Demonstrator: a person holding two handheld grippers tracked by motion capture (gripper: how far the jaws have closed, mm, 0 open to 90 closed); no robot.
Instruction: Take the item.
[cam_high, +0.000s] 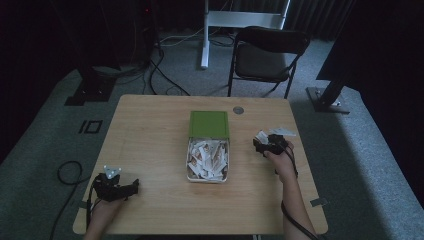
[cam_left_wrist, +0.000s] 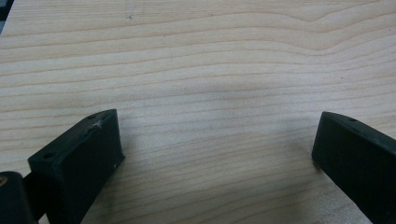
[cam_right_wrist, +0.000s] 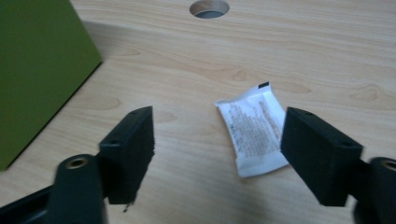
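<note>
High view: dim light blurred detail. We saw the left gripper (cam_high: 116, 187) resting near the front left corner of the pale wooden table (cam_high: 150, 135). The right gripper (cam_high: 269, 144) sat right of the open green-lidded tin of white sachets (cam_high: 208, 159); its body hid much of a white paper sachet (cam_high: 262, 136).

Left gripper view: jaws stood wide apart over bare wood, holding nothing.

Right gripper view: jaws gaped wide, pads clear of the sachet (cam_right_wrist: 254, 128), which lay flat on the table between them, its right edge covered by the right jaw. The green lid (cam_right_wrist: 37, 70) was cut off at left.
</note>
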